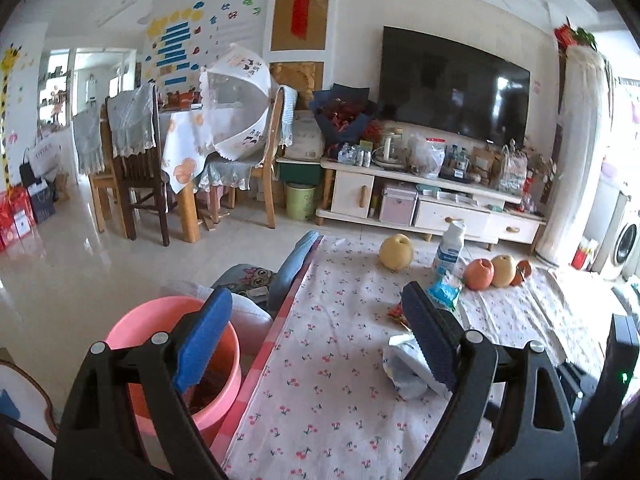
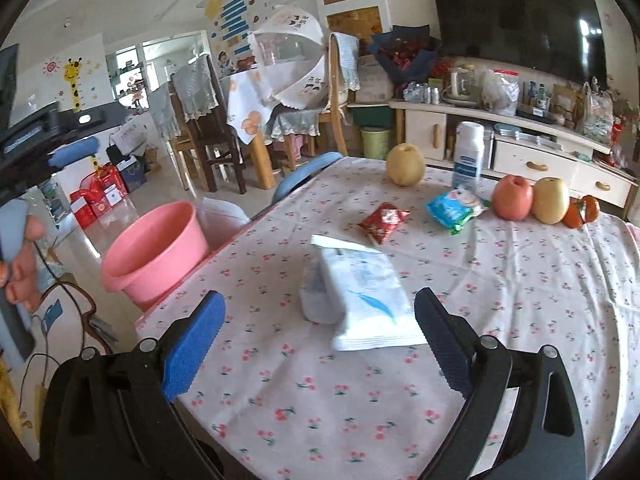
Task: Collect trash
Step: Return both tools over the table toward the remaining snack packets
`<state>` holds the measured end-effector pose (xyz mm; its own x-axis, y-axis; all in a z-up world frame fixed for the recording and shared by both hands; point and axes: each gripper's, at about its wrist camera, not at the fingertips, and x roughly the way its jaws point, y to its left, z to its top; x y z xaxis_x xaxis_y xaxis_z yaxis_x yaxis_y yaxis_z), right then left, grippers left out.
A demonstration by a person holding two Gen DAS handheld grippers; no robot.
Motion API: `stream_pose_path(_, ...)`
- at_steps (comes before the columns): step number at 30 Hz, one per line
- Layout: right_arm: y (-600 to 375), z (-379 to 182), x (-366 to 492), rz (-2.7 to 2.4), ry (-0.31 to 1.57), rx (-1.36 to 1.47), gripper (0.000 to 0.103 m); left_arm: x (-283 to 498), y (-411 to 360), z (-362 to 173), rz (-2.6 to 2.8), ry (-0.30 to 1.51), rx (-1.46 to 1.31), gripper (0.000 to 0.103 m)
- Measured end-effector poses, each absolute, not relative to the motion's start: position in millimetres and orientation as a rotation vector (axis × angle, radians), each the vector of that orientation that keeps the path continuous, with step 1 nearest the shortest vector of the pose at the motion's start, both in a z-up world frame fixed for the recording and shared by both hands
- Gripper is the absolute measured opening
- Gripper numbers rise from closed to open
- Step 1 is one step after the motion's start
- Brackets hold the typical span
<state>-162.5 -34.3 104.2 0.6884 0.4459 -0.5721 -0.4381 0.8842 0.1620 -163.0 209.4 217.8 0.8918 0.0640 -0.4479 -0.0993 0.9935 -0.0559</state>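
A white wrapper (image 2: 362,300) with blue print lay flat and crumpled on the table, just ahead of the right gripper (image 2: 316,344), whose jaws stood wide with nothing between them. Farther ahead of it lay a small red packet (image 2: 383,221), and beyond that to the right a blue-and-green packet (image 2: 454,206), slightly puffed. A pink bucket (image 2: 156,254) stood upright off the table's edge, ahead and to the left of that gripper, reddish scraps visible inside it.

Bright daylight floods from the right (window glare), fisheye edges bending darkly.
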Motion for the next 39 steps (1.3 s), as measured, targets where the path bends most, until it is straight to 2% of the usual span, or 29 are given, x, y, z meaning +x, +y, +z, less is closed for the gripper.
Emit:
stream_pose_path(13, -85.5, 105.2, -157.3, 0.454, 0.643, 0.059, 0.094, -187.9, 159.4, 238.8, 0.063, 0.484, -0.011, 0.087)
stream_pose_path(19, -129.1, 108.5, -145.6, 0.407, 0.634, 0.153, 0.094, -173.1, 140.8, 235.9, 0.002, 0.54, -0.037, 0.087)
stream_pose_path(29, -196.1, 96.2, -103.0, 0.299, 0.666, 0.249, 0.094, -69.1, 90.9, 165.9, -0.163, 0.725, 0.051, 0.087)
stream_pose_path(39, -208.1, 54.9, -29.3, 0.356, 0.741, 0.449, 0.094, 25.2, 64.0, 97.9, -0.202, 0.863, 0.122, 0.087)
